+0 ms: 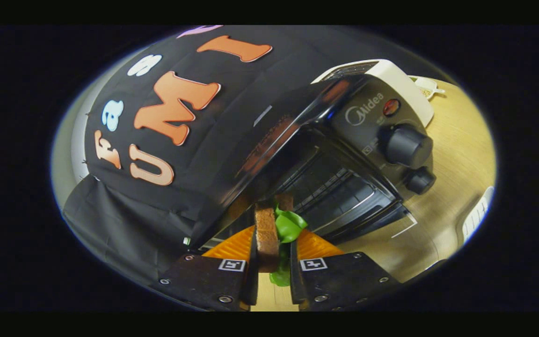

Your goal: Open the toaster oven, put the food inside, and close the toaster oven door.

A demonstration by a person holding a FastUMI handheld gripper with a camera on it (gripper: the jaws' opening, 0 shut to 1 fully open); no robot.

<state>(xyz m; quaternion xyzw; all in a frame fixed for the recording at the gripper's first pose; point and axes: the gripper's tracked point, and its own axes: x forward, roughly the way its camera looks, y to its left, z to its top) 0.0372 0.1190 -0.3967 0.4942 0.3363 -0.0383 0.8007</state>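
Gripper view, and the gripper [274, 245] has its fingers [232, 245] drawn in close, both pressing a sandwich [269, 229], brown bread with green lettuce [289, 224] spilling out. Just ahead, the toaster oven [344, 154] sits on the wooden table [456, 154], door [269, 140] open, rack [339, 192] showing.

A glossy dark toaster oven [344, 140] with matt plastic knobs [405, 145] and bright metal rack wires [344, 196] stands right of centre on a smooth, pale wood-grain table [456, 154]. Matt black cloth [124, 220] drapes the left. At bottom centre, a rough-crusted sandwich [269, 234] shows shiny green filling.
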